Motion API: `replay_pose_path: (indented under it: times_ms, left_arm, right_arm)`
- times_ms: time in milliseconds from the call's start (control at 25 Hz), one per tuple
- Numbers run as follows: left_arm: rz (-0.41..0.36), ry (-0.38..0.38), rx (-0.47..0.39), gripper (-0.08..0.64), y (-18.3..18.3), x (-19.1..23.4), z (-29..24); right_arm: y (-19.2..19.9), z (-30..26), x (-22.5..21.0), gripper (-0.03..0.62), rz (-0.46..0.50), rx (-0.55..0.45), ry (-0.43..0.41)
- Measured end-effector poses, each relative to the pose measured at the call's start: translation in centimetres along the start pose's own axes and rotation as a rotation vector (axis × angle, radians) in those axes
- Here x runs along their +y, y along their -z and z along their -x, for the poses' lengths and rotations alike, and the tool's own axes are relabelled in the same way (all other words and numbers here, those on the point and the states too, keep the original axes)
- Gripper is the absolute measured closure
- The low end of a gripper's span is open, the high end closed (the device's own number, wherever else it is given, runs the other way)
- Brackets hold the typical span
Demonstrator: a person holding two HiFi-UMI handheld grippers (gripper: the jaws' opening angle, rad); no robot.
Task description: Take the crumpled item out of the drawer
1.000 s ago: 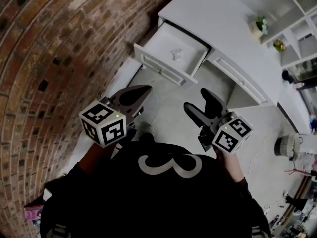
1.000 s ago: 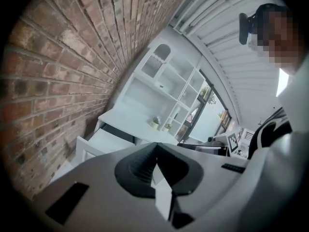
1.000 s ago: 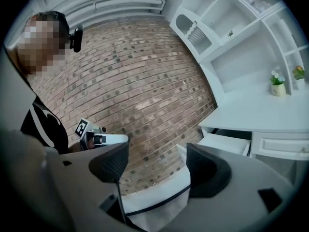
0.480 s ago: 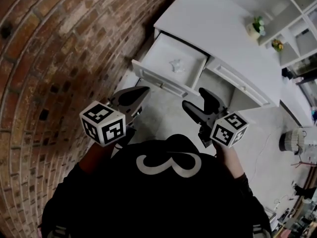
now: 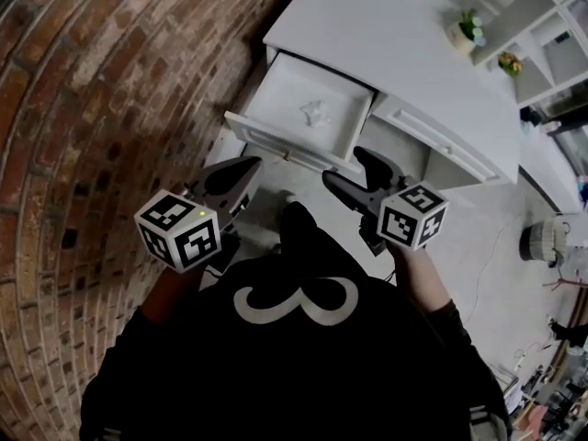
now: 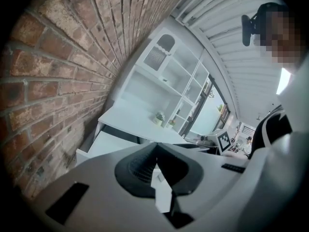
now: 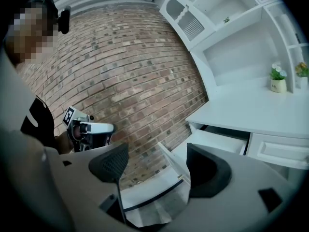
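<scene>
A small white crumpled item (image 5: 314,110) lies inside the open white drawer (image 5: 276,99) of the desk. It shows only in the head view. Both grippers hover just in front of the drawer's front panel, short of the item. My left gripper (image 5: 250,165) is at the left with its jaws closed together and empty; in the left gripper view (image 6: 155,151) the pads meet. At the right, my right gripper (image 5: 344,166) stands open with nothing between its fingers, and it (image 7: 159,168) looks over the drawer (image 7: 215,140).
A brick wall (image 5: 110,81) runs close along the left of the drawer. The white desk top (image 5: 395,35) carries a small potted plant (image 5: 464,33). A closed drawer front (image 5: 439,147) sits to the right, and white shelves (image 7: 251,42) rise behind the desk.
Both grippers and the person have come closer to the open drawer. The left jaws stay shut and the right jaws stay open.
</scene>
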State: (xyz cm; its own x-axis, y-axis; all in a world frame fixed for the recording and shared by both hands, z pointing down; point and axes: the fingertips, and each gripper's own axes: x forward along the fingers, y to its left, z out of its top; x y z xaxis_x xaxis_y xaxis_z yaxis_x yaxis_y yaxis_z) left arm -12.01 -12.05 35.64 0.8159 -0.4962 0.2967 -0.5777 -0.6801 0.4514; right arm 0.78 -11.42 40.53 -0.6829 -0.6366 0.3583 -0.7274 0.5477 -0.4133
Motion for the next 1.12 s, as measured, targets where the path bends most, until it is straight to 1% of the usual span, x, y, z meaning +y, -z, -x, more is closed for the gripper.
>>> replay_pose_path:
  times_ms: [200, 360, 560, 680, 880, 1120]
  left_arm:
    - [0.036, -0.038, 0.012, 0.558, -1.0, 2.5, -1.7]
    - [0.070, -0.043, 0.029, 0.558, -2.1, 4.5, -4.2]
    - [0.087, -0.052, 0.055, 0.558, -3.3, 6.9, -7.5]
    - [0.092, -0.059, 0.071, 0.558, -3.8, 8.4, -9.3]
    - [0.113, -0.080, 0.083, 0.558, -4.6, 10.9, -11.8]
    - [0.131, -0.119, 0.085, 0.558, -4.8, 13.1, -13.5]
  right_arm:
    - [-0.5, -2.5, -3.3, 0.227, -0.030, 0.026, 0.002]
    - [-0.6, -4.7, -6.9, 0.229, -0.069, 0.052, 0.016]
    - [-0.7, -7.6, -10.9, 0.229, -0.108, 0.092, 0.027]
    - [-0.9, -9.5, -13.1, 0.229, -0.109, 0.117, 0.030]
    - [-1.2, -12.4, -15.6, 0.229, -0.092, 0.157, 0.019]
    - [0.4, -15.5, -18.3, 0.229, -0.076, 0.249, 0.010]
